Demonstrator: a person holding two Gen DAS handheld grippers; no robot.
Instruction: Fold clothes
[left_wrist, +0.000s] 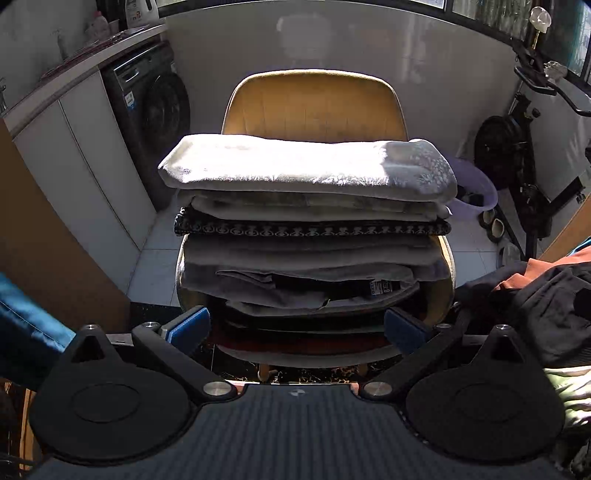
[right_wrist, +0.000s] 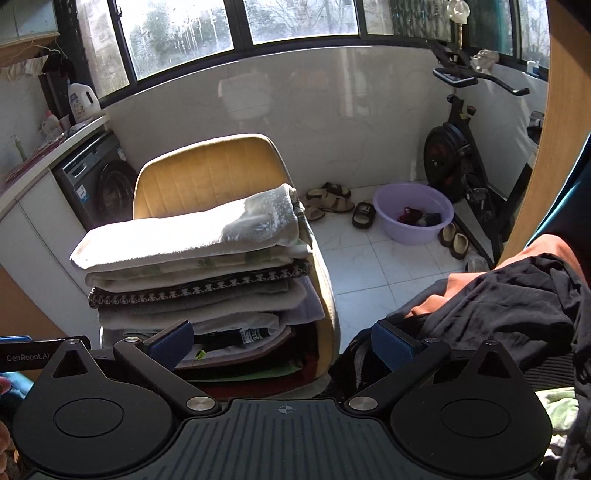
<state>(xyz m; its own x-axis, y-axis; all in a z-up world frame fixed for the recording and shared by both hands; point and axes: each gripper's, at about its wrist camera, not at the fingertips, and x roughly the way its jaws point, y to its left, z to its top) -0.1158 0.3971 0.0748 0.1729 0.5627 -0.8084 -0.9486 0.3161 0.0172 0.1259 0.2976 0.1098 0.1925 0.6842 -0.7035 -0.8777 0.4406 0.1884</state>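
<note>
Tongs on both sides, left tongs (left_wrist: 297, 326) and right tongs (right_wrist: 282, 343), gape released before the folded stack (left_wrist: 306, 221) on the chair (left_wrist: 314, 107), so the dark heap (right_wrist: 517, 306) at right probably wants a clean hem pinch next.

dark clothes heap (right_wrist: 517, 295) edge-cropped

Sunlit balcony laundry room, white tiled floor (right_wrist: 384, 258), pale half-wall (right_wrist: 332, 110) under dark-framed windows (right_wrist: 236, 22) (trees blurred beyond), yellow chair (right_wrist: 207, 173), dark washing machine (right_wrist: 99, 181) under a white counter (right_wrist: 55, 147), exercise bike (right_wrist: 458, 147), lilac basin (right_wrist: 413, 210), slippers (right_wrist: 332, 199) on the floor
</note>
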